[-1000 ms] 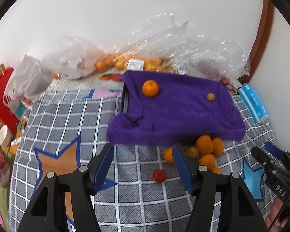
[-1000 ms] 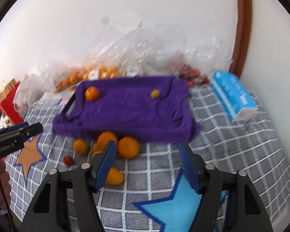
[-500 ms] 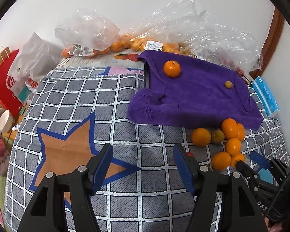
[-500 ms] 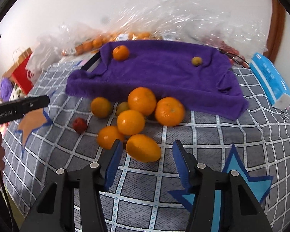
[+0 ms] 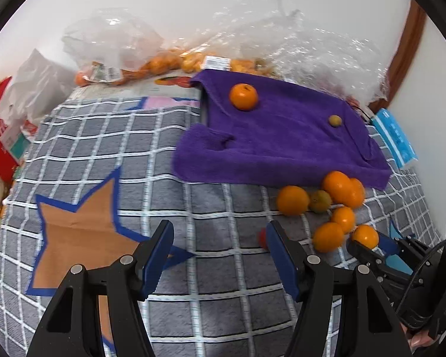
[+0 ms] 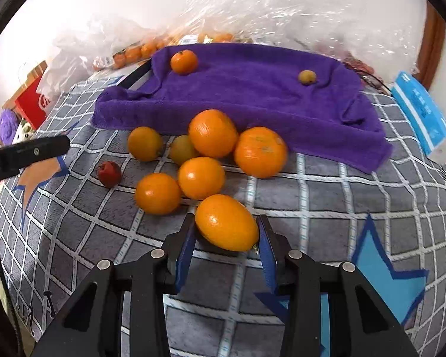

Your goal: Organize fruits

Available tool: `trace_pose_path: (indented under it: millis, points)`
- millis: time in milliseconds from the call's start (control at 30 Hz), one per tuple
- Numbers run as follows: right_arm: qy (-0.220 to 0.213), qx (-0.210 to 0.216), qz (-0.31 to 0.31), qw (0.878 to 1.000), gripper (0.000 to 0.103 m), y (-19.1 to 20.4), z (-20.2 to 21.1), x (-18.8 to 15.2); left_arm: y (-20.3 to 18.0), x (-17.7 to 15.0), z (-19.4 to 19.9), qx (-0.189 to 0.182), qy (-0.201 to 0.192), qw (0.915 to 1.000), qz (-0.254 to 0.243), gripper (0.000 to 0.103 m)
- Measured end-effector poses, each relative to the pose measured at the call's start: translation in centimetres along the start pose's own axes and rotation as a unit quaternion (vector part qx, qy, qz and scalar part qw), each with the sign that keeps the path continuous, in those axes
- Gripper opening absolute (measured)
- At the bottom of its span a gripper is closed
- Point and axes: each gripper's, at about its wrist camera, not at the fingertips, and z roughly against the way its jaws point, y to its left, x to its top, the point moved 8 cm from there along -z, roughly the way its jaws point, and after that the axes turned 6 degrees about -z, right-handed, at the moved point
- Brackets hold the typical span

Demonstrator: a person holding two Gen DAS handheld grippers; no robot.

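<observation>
The right gripper [image 6: 226, 238] has dropped and been closing around the nearest orange [image 6: 226, 222], gripping it for sorting; left gripper [image 5: 220, 255] gapes empty.

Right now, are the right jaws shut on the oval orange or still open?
Shut on it, apparently: the right gripper has just been closing, and both jaws meet the oval orange's sides.

Looks like a home, probably a living room or bedroom. Soft grey checked blanket [image 5: 211, 306] with star patches covers the surface, a purple towel [image 6: 252, 98] on it near the far edge, shopping bags of fruit [image 5: 151, 62] along the white wall. Red gift bag [image 5: 0, 119] and tissue pack [image 6: 425, 119] at the side edges, wooden door frame [image 5: 407, 44] at the right.
</observation>
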Motion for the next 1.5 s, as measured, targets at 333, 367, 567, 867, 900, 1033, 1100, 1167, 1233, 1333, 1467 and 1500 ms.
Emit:
trace_pose_path:
  millis: [333,367,567,867,900,1033,1100,1167,1233,1333,1467,1500]
  points:
    - [-0.013,-0.042,-0.04,0.998,0.04,-4.3,1.3,-0.7,-3.5,-1.2,-2.8,-0.017,0.031,0.9991,-0.026,0.062]
    - [-0.013,-0.045,-0.045,0.998,0.04,-4.6,1.3,-0.8,-3.6,-1.3,-3.0,-0.018,0.033,0.9989,-0.027,0.058]
    - [-0.017,-0.051,-0.053,0.997,0.04,-5.3,1.6,-0.7,-4.5,-1.4,-3.7,-0.006,0.032,0.9983,-0.048,0.046]
    - [-0.023,-0.057,-0.06,0.996,0.04,-5.5,2.2,-0.6,-4.8,-1.7,-4.1,-0.02,0.038,0.9978,-0.05,0.023]
    - [-0.023,-0.057,-0.061,0.996,0.04,-5.5,2.2,-0.7,-4.7,-1.7,-4.0,-0.021,0.037,0.9979,-0.048,0.023]
    - [-0.026,-0.058,-0.061,0.996,0.04,-5.4,2.6,-0.6,-4.4,-1.8,-3.7,-0.02,0.036,0.9983,-0.042,0.023]
    - [-0.028,-0.059,-0.061,0.996,0.04,-5.5,2.8,-0.5,-4.3,-1.8,-3.5,-0.022,0.035,0.9984,-0.038,0.023]
    - [-0.031,-0.06,-0.063,0.996,0.04,-5.5,3.1,-0.4,-4.2,-1.9,-3.2,-0.022,0.034,0.9986,-0.033,0.023]
    - [-0.034,-0.062,-0.065,0.995,0.04,-5.6,3.5,-0.4,-4.1,-1.8,-2.9,-0.022,0.032,0.9987,-0.031,0.023]
    - [-0.038,-0.063,-0.066,0.995,0.04,-5.5,4.0,-0.1,-4.0,-1.6,-2.2,-0.023,0.026,0.999,-0.028,0.023]
    - [-0.05,-0.064,-0.065,0.995,0.04,-5.2,5.3,0.4,-3.9,-1.2,-0.8,-0.024,0.014,0.9994,-0.021,0.023]
    - [-0.053,-0.064,-0.064,0.994,0.04,-5.1,5.7,0.6,-3.9,-1.2,-0.4,-0.024,0.012,0.9994,-0.02,0.023]
